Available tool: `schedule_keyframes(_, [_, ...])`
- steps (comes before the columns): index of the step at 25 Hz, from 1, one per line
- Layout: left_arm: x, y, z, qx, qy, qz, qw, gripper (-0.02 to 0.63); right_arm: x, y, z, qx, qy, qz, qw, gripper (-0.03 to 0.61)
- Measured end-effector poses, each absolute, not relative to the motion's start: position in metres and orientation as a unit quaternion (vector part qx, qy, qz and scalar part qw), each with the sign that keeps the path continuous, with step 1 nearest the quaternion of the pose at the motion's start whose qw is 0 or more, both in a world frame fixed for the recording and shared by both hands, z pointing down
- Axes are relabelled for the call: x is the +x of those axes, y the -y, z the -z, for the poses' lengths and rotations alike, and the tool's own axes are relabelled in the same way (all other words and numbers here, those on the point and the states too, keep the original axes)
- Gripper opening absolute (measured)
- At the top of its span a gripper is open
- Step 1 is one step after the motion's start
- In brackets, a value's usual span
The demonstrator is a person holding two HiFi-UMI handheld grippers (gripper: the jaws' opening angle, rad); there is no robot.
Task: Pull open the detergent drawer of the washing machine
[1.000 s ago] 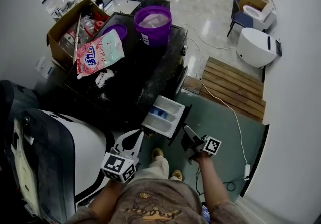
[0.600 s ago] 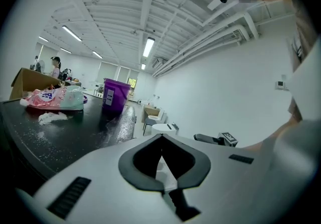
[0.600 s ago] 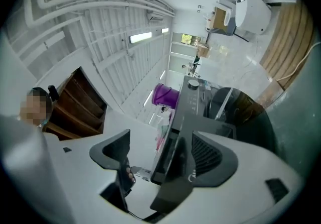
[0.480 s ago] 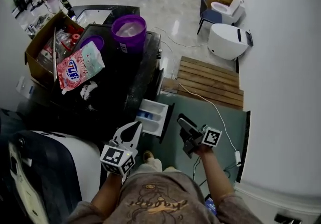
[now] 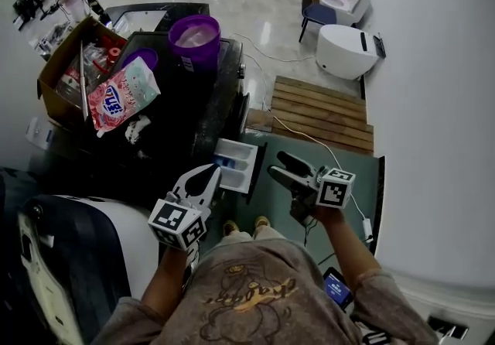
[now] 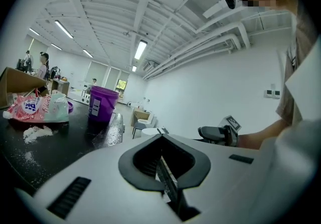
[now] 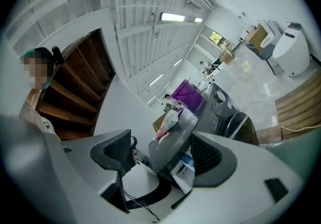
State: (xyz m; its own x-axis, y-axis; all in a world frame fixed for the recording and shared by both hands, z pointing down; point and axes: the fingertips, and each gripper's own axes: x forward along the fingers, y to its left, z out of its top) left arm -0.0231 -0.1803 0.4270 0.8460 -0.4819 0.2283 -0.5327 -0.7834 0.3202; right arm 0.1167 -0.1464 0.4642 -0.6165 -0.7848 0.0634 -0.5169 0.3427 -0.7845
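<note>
Head view showed the detergent drawer (image 5: 236,165) open. Gripper views alone resolved the jaws: left gripper (image 6: 161,136) seemingly closed, right gripper (image 7: 163,152) gaping, both empty.

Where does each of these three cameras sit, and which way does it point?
Head view: on the person's head, looking steeply down at the washing machine and its open detergent drawer; forearms, shirt, left gripper and right gripper show.
Left gripper view: on that gripper, facing across the machine's top; its shut fingers show.
Right gripper view: on that gripper, rolled sideways, facing the machine; its open fingers show.
Shared: the purple bucket appears in all three.
</note>
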Motion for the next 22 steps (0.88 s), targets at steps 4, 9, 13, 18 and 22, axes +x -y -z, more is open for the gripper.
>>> schedule_keyframes(4, [-0.025,0.177,-0.426,0.937,0.286,-0.068,0.191,0.021,0.109,0.145,-0.45,-0.405,-0.828,0.368,0.123,0.339])
schedule_keyframes(9, [-0.022,0.172,-0.43,0.936,0.294,-0.068,0.182,0.021,0.095,0.145,-0.444,-0.421,-0.86,0.283,0.044,0.29])
schedule_keyframes(13, [-0.017,0.173,-0.427,0.94,0.3,-0.065,0.15,0.021,0.092,0.148,-0.439,-0.429,-0.881,0.199,0.009,0.229])
schedule_keyframes(18, [-0.014,0.172,-0.426,0.939,0.309,-0.072,0.129,0.021,0.094,0.142,-0.434,-0.418,-0.899,0.131,-0.022,0.131])
schedule_keyframes(22, [-0.015,0.173,-0.434,0.94,0.311,-0.061,0.126,0.021,0.101,0.143,-0.438,-0.441,-0.888,0.124,-0.039,0.05])
